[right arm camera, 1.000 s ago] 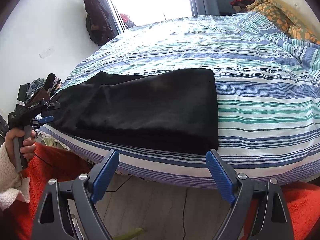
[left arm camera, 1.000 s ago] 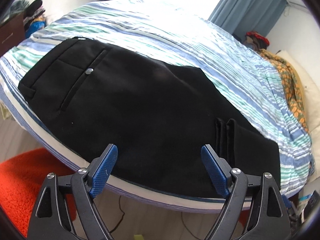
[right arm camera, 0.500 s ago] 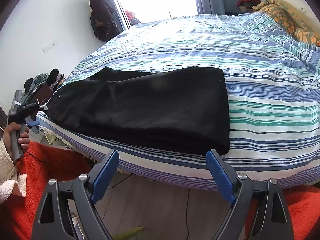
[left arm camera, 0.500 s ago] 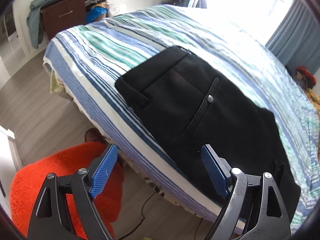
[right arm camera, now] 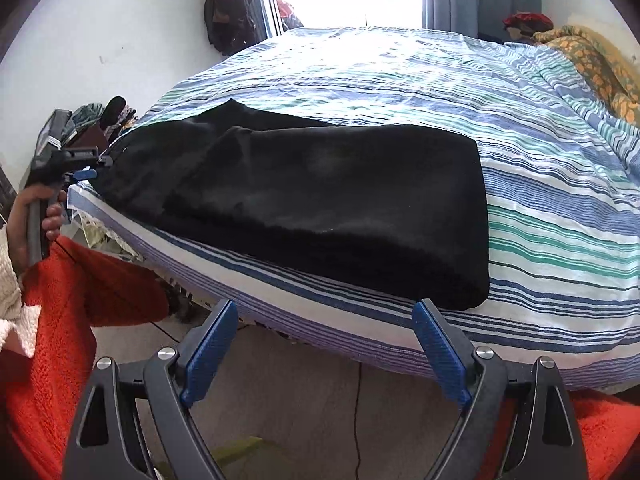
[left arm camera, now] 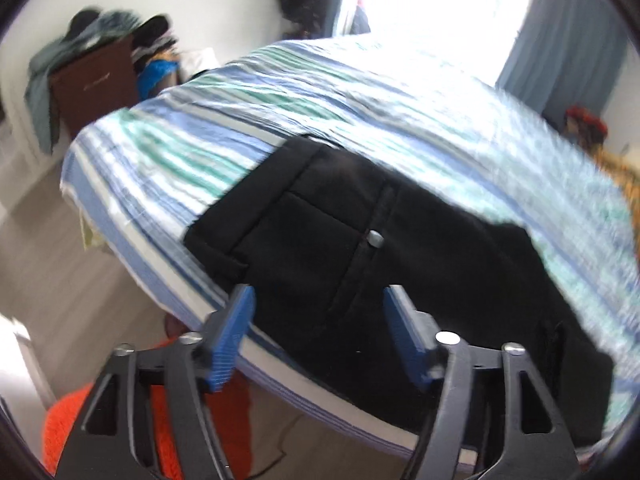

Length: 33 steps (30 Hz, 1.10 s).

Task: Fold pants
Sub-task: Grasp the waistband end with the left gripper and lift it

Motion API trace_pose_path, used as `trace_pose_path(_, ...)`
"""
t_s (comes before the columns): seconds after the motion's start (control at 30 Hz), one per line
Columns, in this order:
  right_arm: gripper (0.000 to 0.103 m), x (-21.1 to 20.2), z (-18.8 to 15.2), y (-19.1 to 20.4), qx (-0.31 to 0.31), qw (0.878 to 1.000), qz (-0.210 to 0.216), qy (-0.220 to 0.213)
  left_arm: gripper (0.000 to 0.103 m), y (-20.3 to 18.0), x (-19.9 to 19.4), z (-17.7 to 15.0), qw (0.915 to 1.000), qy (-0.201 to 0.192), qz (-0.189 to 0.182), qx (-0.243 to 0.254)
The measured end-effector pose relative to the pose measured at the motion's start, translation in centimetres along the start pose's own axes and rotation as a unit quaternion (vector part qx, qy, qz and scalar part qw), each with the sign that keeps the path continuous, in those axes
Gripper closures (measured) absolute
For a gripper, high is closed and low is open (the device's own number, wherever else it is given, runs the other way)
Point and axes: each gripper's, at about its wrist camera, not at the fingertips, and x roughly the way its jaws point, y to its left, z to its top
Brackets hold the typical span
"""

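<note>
Home bedroom. Bed with striped blue-green-white cover [right arm camera: 540, 184] fills room. Brown dresser [left arm camera: 94, 84] heaped with clothes by white wall. Blue curtains [left arm camera: 560, 36] beside bright window. Orange shaggy rug [right arm camera: 72, 320] on wood-look floor [left arm camera: 56, 280]. Dark garments hung on wall [right arm camera: 228, 16].

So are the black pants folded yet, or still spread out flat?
Folded at least once. The black pants lie doubled on the striped bed, an upper layer's edge stepping across the lower one, a clean fold edge at their right end.
</note>
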Motion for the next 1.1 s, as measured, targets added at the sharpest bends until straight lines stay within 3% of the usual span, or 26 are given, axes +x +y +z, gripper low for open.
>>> trace_pose_path(0.07, 0.015, 0.1, 0.0, 0.1, -0.003, 1.0, -0.001, 0.001, 0.022, 2.4, -0.1, 0.3, 0.9983, -0.001, -0.016, -0.057)
trace_pose_path(0.17, 0.015, 0.5, 0.1, 0.2, -0.003, 1.0, 0.0, 0.007, 0.027, 5.1, 1.5, 0.4, 0.9931, 0.032, -0.039, -0.106)
trace_pose_path(0.2, 0.015, 0.6, 0.1, 0.2, -0.004, 1.0, 0.001, 0.008, 0.041, 5.5, 1.9, 0.3, 0.9917, 0.039, -0.046, -0.114)
trace_pose_path(0.23, 0.015, 0.6, 0.2, 0.3, -0.005, 1.0, 0.002, 0.009, 0.062, 5.9, 2.2, 0.3, 0.9901, 0.043, -0.058, -0.12)
trace_pose_path(0.27, 0.015, 0.6, 0.2, 0.3, -0.006, 1.0, 0.003, 0.008, 0.073, 6.2, 2.6, 0.3, 0.9882, 0.049, -0.074, -0.125)
trace_pose_path(0.3, 0.015, 0.6, 0.2, 0.4, -0.007, 1.0, 0.004, 0.008, 0.081, 6.2, 2.9, 0.5, 0.9868, 0.053, -0.086, -0.127)
trace_pose_path(0.4, 0.015, 0.7, 0.2, 0.5, -0.01, 1.0, 0.004, 0.009, 0.093, 6.4, 3.2, 1.2, 0.986, 0.047, -0.103, -0.122)
trace_pose_path(0.53, 0.015, 0.6, 0.0, 0.4, -0.008, 1.0, 0.003, 0.01, 0.095, 6.2, 2.5, 2.4, 0.9876, 0.025, -0.123, -0.094)
trace_pose_path(0.6, 0.015, 0.7, -0.1, 0.3, -0.004, 1.0, 0.002, 0.013, 0.094, 5.9, 3.9, 2.6, 0.9902, 0.046, -0.107, -0.076)
trace_pose_path(0.67, 0.015, 0.7, -0.1, 0.2, -0.001, 1.0, 0.0, 0.015, 0.092, 6.4, 5.0, 2.2, 0.9877, 0.065, -0.109, -0.091)
trace_pose_path(0.77, 0.015, 0.6, -0.1, 0.1, 0.002, 1.0, 0.0, 0.011, 0.08, 8.5, 4.0, 2.1, 0.9754, 0.047, -0.147, -0.157)
trace_pose_path(0.8, 0.015, 0.5, -0.1, 0.1, 0.003, 1.0, 0.001, 0.01, 0.068, 9.4, 3.4, 2.0, 0.971, 0.031, -0.155, -0.18)
trace_pose_path(0.83, 0.015, 0.5, -0.1, 0.0, 0.003, 1.0, 0.001, 0.01, 0.062, 10.7, 2.8, 2.0, 0.9651, 0.009, -0.159, -0.208)
trace_pose_path(0.93, 0.015, 0.6, 0.0, 0.0, 0.003, 1.0, 0.002, 0.012, 0.062, 13.1, 2.9, 1.6, 0.9454, 0.004, -0.197, -0.26)
trace_pose_path(1.0, 0.015, 0.7, 0.0, 0.0, 0.002, 1.0, 0.002, 0.014, 0.062, 13.3, 3.2, 1.5, 0.9421, 0.01, -0.206, -0.265)
trace_pose_path(1.1, 0.015, 0.8, 0.1, 0.2, 0.001, 1.0, 0.001, 0.015, 0.062, 12.1, 3.8, 1.6, 0.9482, 0.025, -0.212, -0.235)
